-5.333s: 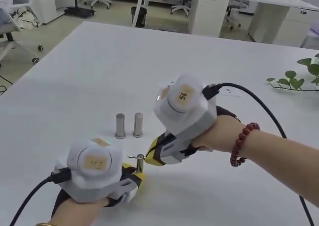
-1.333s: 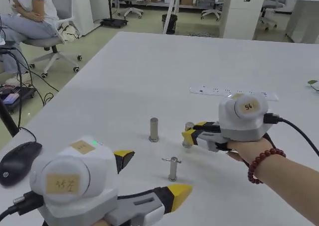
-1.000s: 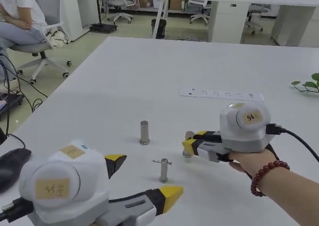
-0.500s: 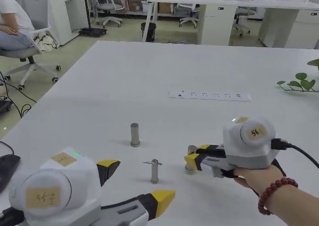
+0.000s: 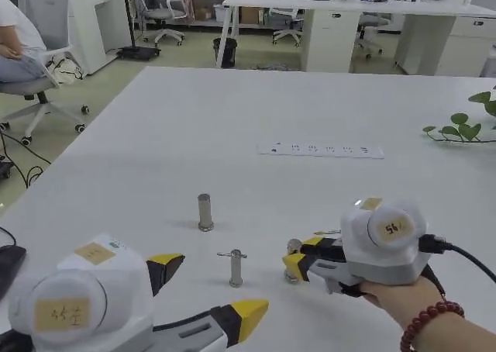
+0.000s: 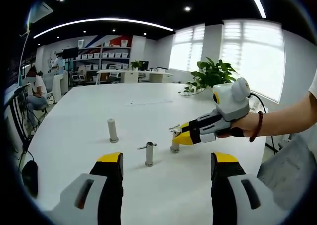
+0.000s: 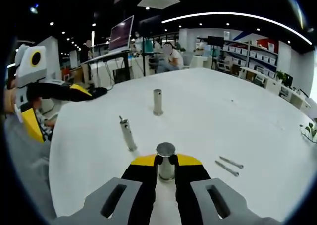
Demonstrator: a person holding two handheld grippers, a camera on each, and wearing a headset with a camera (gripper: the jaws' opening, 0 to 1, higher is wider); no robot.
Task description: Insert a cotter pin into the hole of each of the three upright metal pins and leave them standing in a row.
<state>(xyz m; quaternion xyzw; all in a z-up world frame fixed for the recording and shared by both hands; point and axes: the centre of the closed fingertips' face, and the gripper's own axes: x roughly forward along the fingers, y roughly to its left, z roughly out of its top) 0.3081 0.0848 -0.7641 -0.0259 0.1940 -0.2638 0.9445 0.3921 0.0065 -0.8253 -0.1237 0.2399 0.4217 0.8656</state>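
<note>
jaws spread wide, the left gripper (image 5: pixel 208 290) holds nothing above the table (image 5: pixel 232 127). one bare metal pin (image 5: pixel 204 212) stands upright; nearer, a second pin (image 5: pixel 236 268) carries a cotter pin (image 5: pixel 224 253) through its top. the right gripper (image 5: pixel 293 263) is clamped on the third pin (image 7: pixel 166 166), loose cotter pins (image 7: pixel 228 165) just beside.

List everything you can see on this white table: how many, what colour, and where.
Table: one, white.
Far pin: one, silver, upright, bare.
Middle pin: one, silver, upright, inserted cotter pin through its top.
Near pin: one, silver, upright, between right jaws.
Loose cotter pins: two, silver, lying beside the near pin.
Power strip: one, white, far side.
Plant: one, green, right edge.
Mouse: one, black, left edge.
Left gripper: white, yellow tips, open.
Right gripper: white, yellow tips, shut on near pin.
</note>
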